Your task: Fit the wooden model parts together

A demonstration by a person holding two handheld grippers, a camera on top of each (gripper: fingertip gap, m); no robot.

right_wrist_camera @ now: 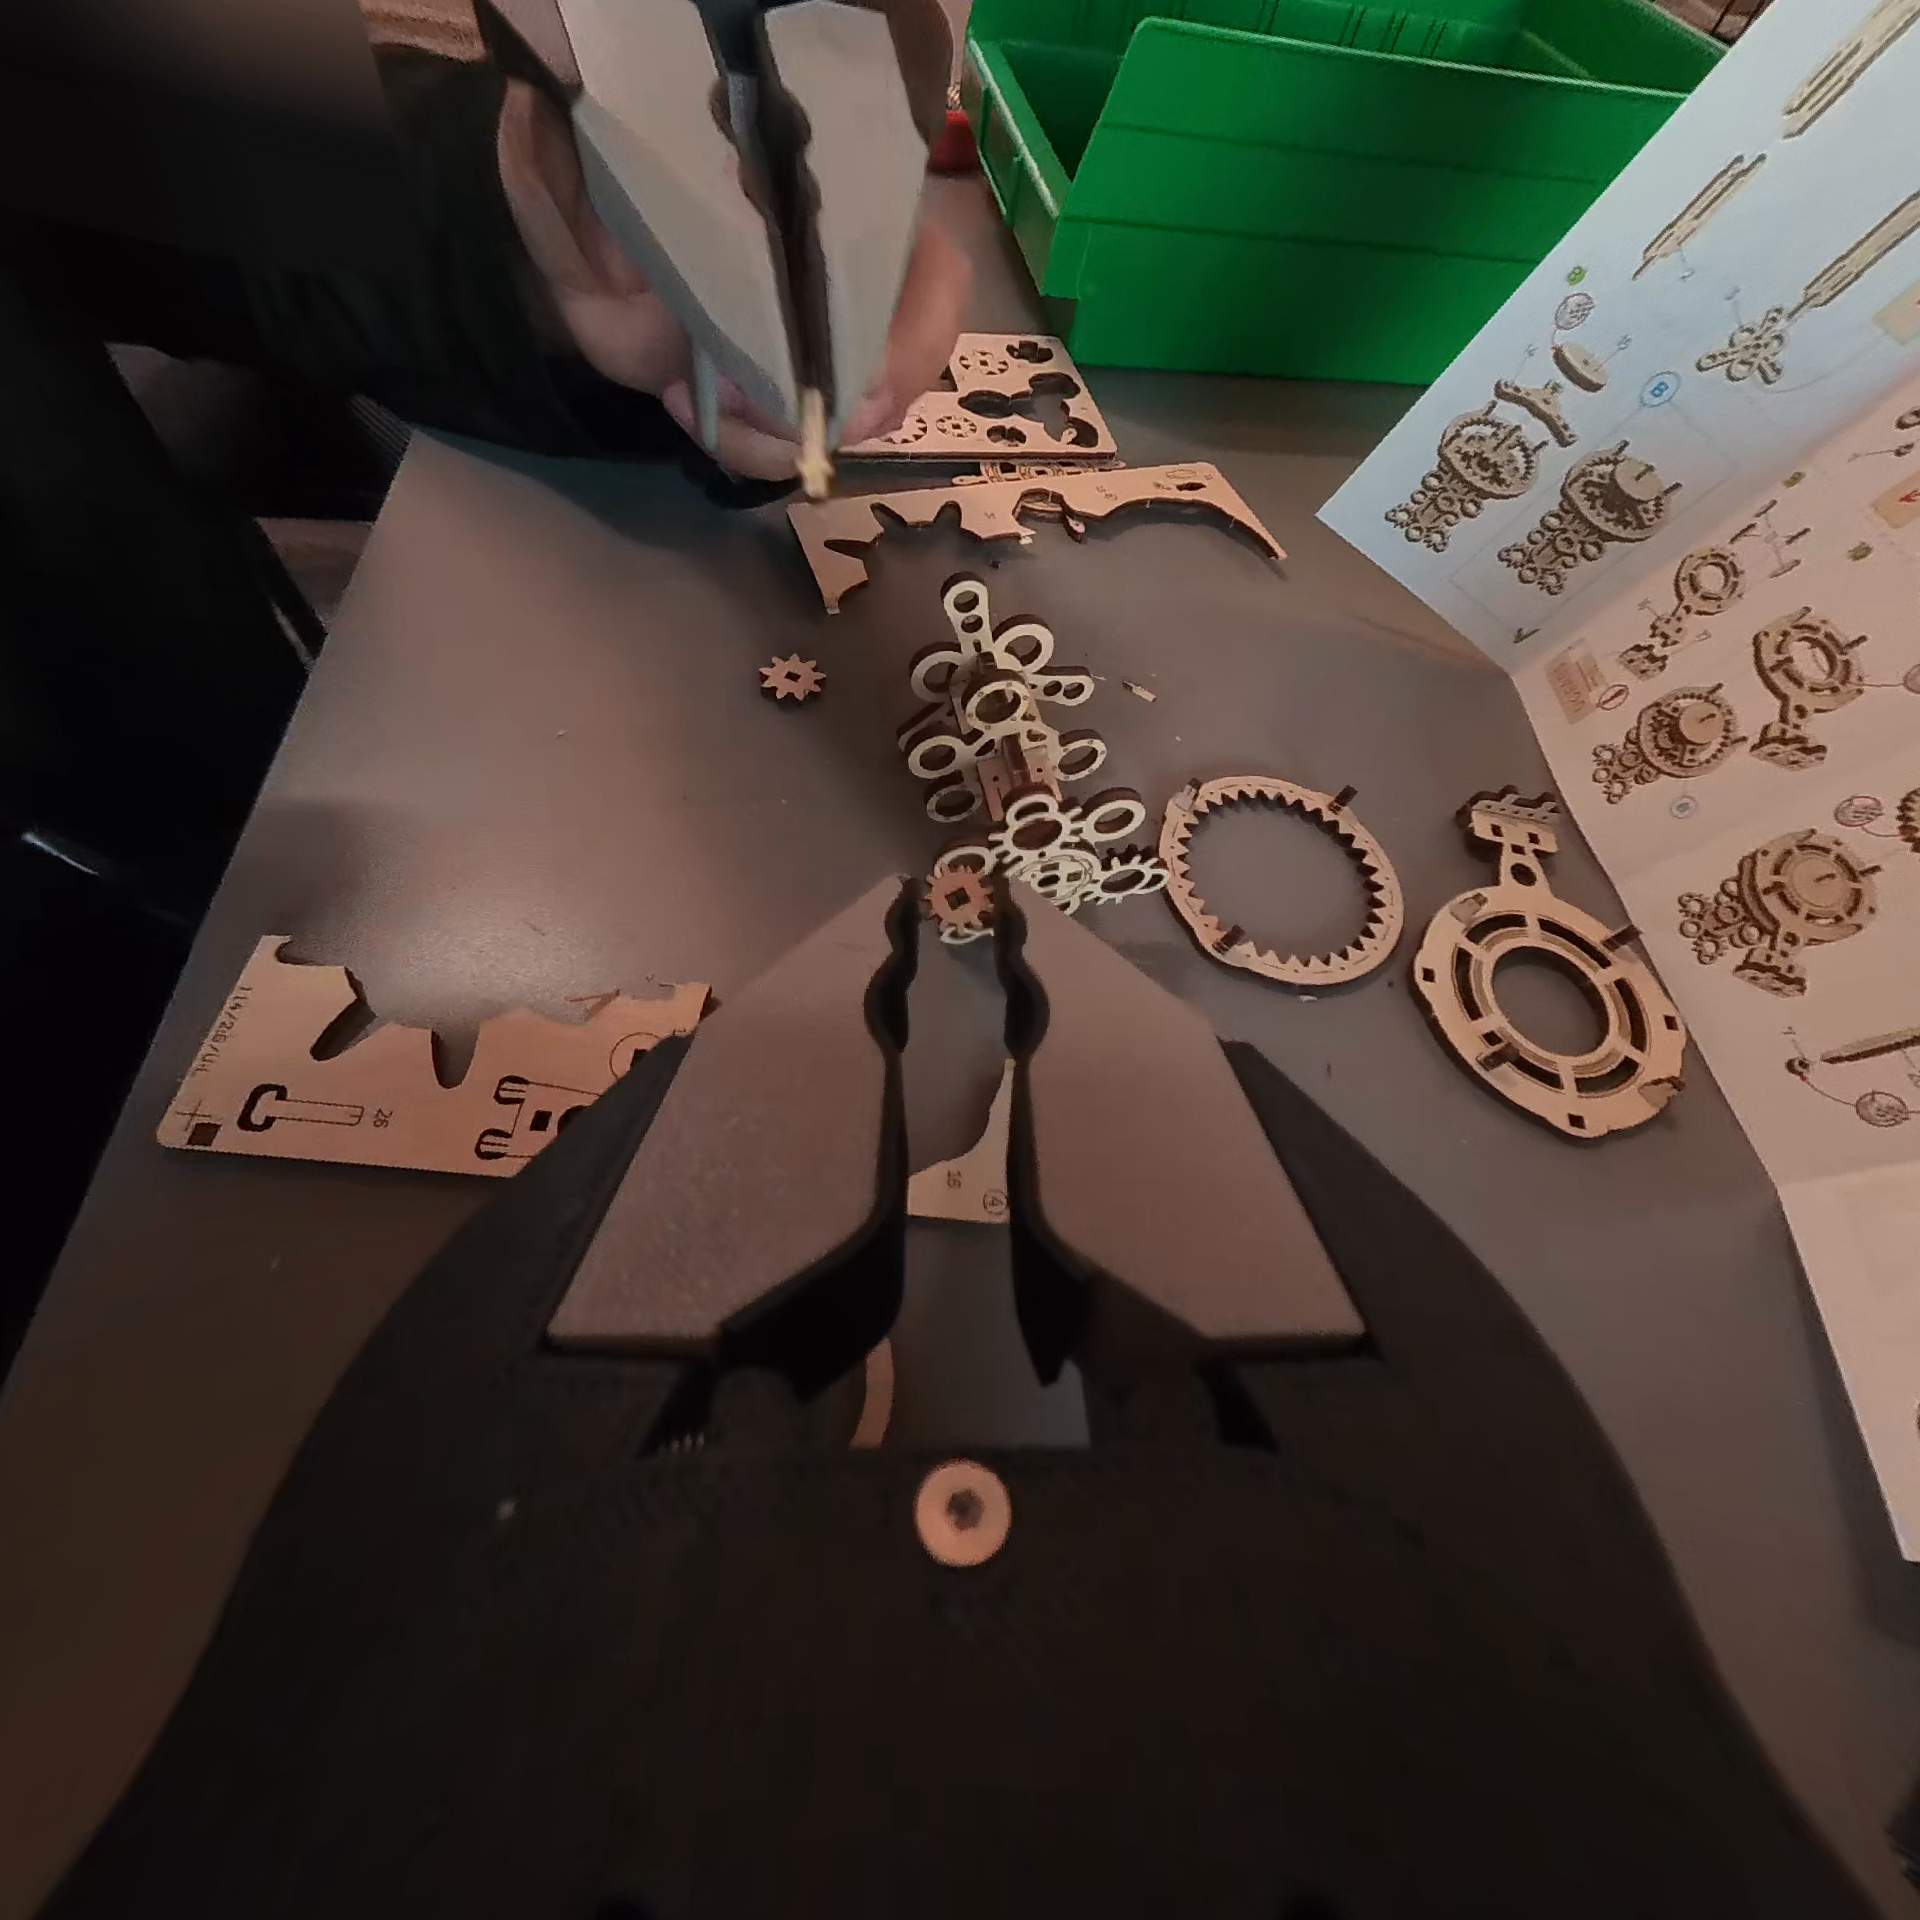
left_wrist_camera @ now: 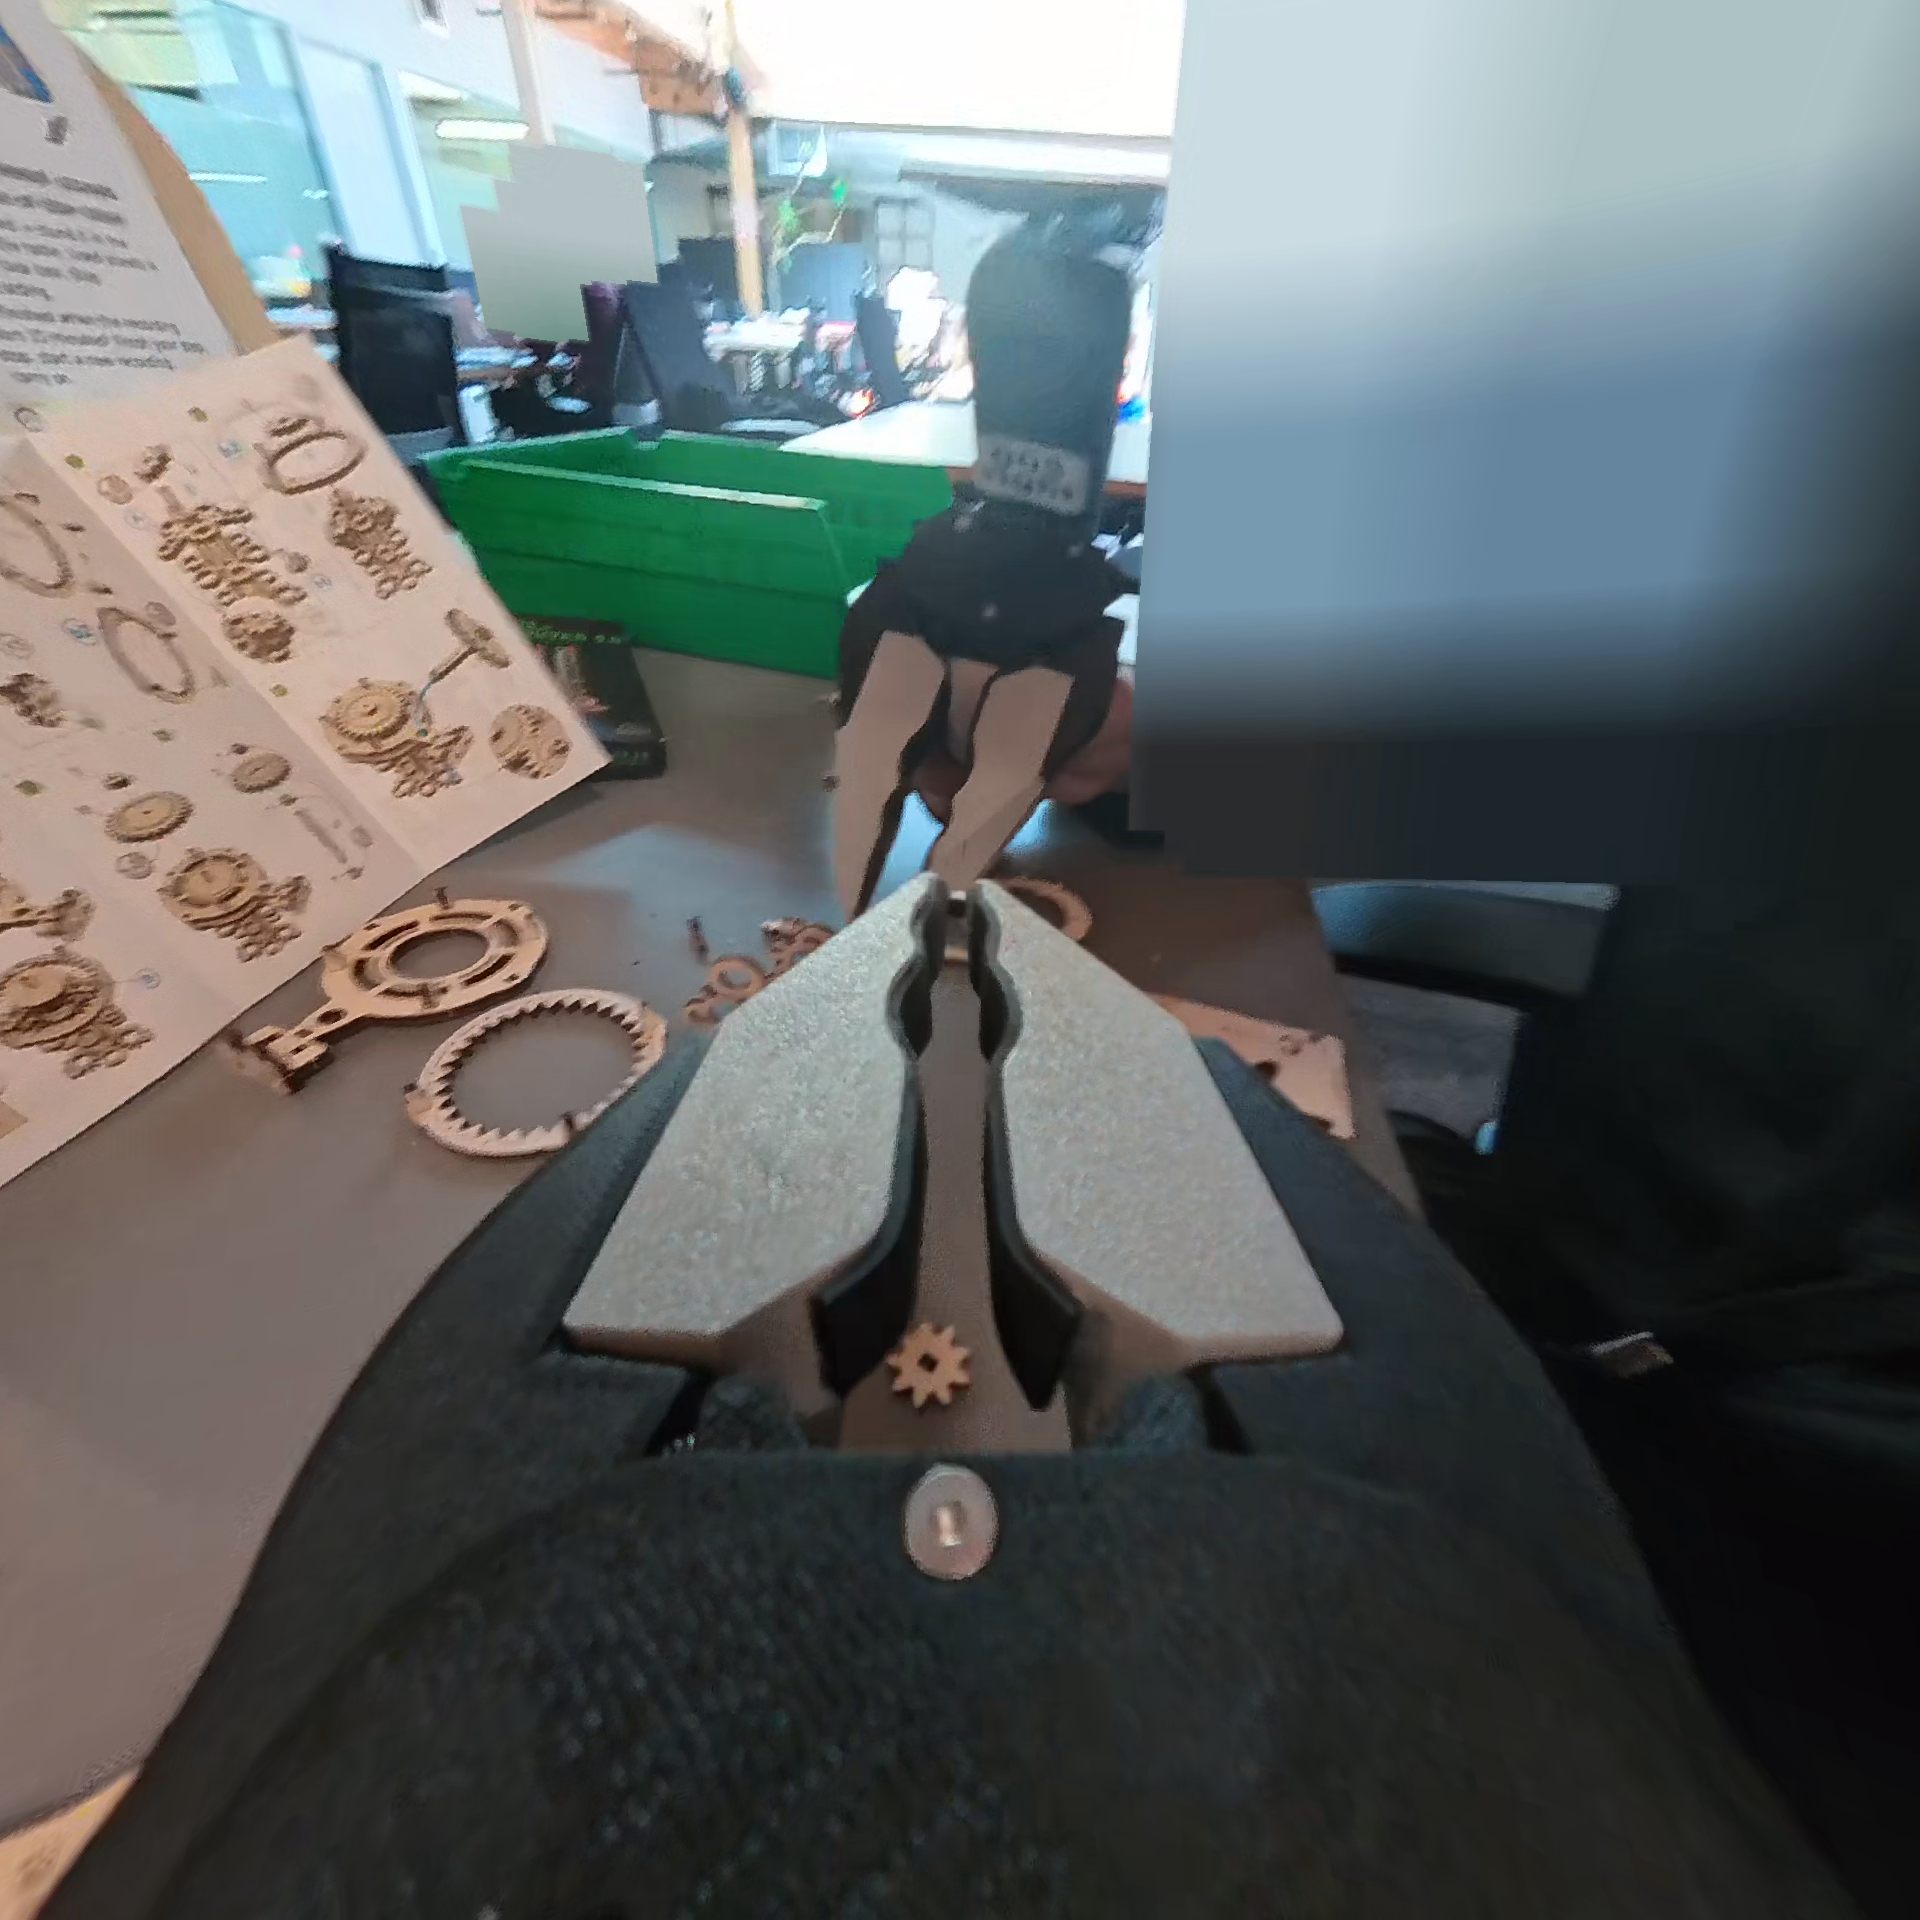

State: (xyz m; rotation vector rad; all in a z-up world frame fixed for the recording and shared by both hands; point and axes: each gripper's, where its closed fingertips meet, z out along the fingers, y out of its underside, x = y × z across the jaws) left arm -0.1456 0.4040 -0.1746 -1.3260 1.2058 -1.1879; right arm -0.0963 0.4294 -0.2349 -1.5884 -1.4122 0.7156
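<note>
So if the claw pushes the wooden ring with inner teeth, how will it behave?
The toothed ring is thin and lies flat on the table, so it would probably slide, not roll. Being mostly hollow, it is likely light. Its small pegs look breakable.

Left gripper (left_wrist_camera: 954, 902) pinching small piece at tips, right gripper (left_wrist_camera: 902, 871) just beyond, toothed ring (left_wrist_camera: 540, 1070) on table (left_wrist_camera: 312, 1299).
</note>
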